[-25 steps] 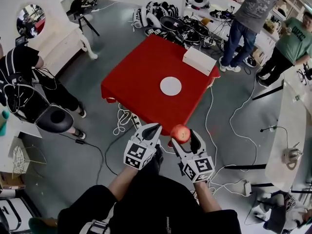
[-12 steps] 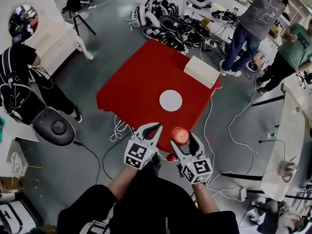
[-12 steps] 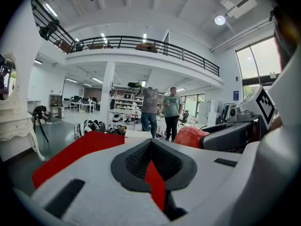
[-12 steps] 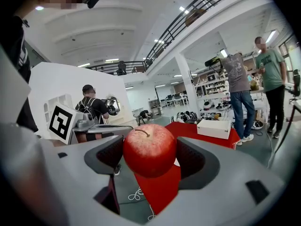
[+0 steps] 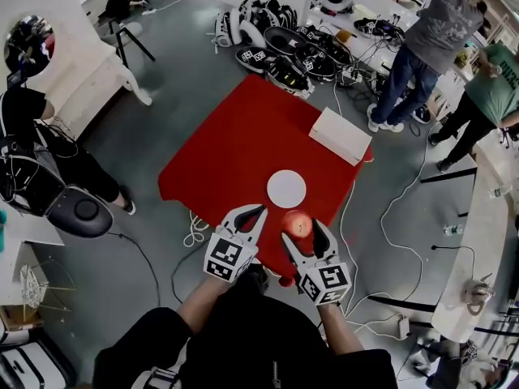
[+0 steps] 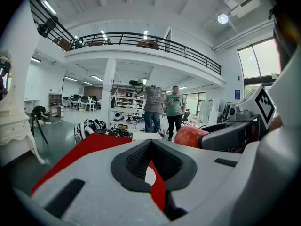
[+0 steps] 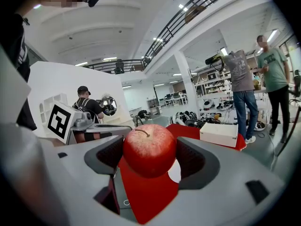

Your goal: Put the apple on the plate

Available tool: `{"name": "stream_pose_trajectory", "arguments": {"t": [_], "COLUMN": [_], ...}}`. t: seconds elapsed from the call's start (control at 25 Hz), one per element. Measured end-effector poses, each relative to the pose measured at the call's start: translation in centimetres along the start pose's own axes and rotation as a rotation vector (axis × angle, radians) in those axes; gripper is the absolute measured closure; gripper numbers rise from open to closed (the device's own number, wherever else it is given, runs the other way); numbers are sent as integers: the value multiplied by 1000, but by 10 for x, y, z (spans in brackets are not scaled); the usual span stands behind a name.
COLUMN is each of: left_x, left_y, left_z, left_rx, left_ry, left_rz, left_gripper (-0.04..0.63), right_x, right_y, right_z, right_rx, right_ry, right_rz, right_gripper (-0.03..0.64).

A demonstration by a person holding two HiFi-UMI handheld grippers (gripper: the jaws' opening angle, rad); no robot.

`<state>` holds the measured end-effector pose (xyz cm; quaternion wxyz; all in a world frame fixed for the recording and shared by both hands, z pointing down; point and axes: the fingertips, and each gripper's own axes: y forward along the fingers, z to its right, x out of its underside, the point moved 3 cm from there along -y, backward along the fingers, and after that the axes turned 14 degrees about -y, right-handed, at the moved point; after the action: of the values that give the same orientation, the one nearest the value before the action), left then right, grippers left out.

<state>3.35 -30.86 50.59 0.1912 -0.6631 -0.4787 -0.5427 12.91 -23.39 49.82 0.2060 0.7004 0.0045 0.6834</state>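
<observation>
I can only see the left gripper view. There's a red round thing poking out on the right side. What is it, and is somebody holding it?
Observer: It's an apple. The right gripper has its jaws shut on the apple's sides, with the stem pointing up.
Operator: Is it on the plate? I only see a tiny white bit.
Observer: Not yet. In the head view the white plate lies bare on the red table. The apple is held short of the plate, by the table's near edge.
Operator: Is my gripper close to the apple?
Observer: The left gripper is just to the left of the apple. It isn't touching the apple, and it holds nothing.
</observation>
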Motion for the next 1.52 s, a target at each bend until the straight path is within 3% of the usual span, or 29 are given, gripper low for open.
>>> {"name": "stream_pose_trajectory", "arguments": {"t": [0.52,1.04,1.52], "left_x": [-17,-23,-18], "left_y": [42,57,67], "left_z": [-36,-30,-39], "left_rx": [34,-60,-98], "left_ry": [14,-12,-28], "left_rz": [-36,-27,-39], "left_gripper": [589,589,589], "right_x": [-6,-2,16], "right_y": [45,56,84], "right_z": [35,69,76], "right_rx": [67,37,8], "right_ry": [8,-8,-23], "right_rz": [-19,-32,-74], "right_gripper": [282,282,282]}}
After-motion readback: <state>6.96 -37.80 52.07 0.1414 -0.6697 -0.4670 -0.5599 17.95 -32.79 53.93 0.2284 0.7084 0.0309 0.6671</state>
